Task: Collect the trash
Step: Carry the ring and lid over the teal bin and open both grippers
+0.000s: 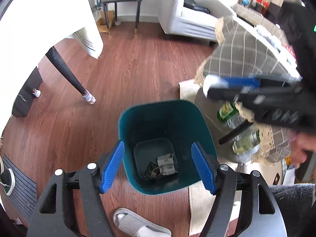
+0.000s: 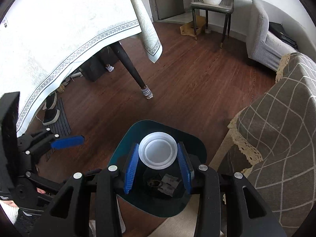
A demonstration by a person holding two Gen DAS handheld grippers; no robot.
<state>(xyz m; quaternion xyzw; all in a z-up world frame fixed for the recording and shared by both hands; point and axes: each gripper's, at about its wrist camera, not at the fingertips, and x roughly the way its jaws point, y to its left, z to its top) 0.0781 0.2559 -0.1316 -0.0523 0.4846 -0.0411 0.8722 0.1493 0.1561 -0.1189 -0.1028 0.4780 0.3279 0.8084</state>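
Here the teal bin (image 1: pixel 167 148) stands on the wood floor (image 1: pixel 128 69), and both grippers hang above it. The right gripper (image 2: pixel 158 158) is clamped on a white plastic lid (image 2: pixel 157 150), its blue pads (image 2: pixel 131 167) pressing the lid's rim from both sides directly over the bin's mouth. In the left wrist view this same gripper comes in from beyond the bin's right rim, blurred, with the lid showing pale at its tip. The left gripper (image 1: pixel 158 164) hovers over the near rim of the bin with its jaws wide apart and nothing between them. At the bottom of the bin lie scraps of trash (image 1: pixel 165 166): grey printed card and a dark crumpled piece. Just right of the bin, a checked cloth (image 1: pixel 243 55) with a lace hem drapes over furniture, and clear bottles (image 1: pixel 237 130) with green labels lie under it. Beyond the bin's left side a dark table leg (image 2: pixel 131 69) stands beneath a white tablecloth (image 2: pixel 59 29). A grey slipper (image 1: pixel 138 223) lies on the floor on the near side of the bin.
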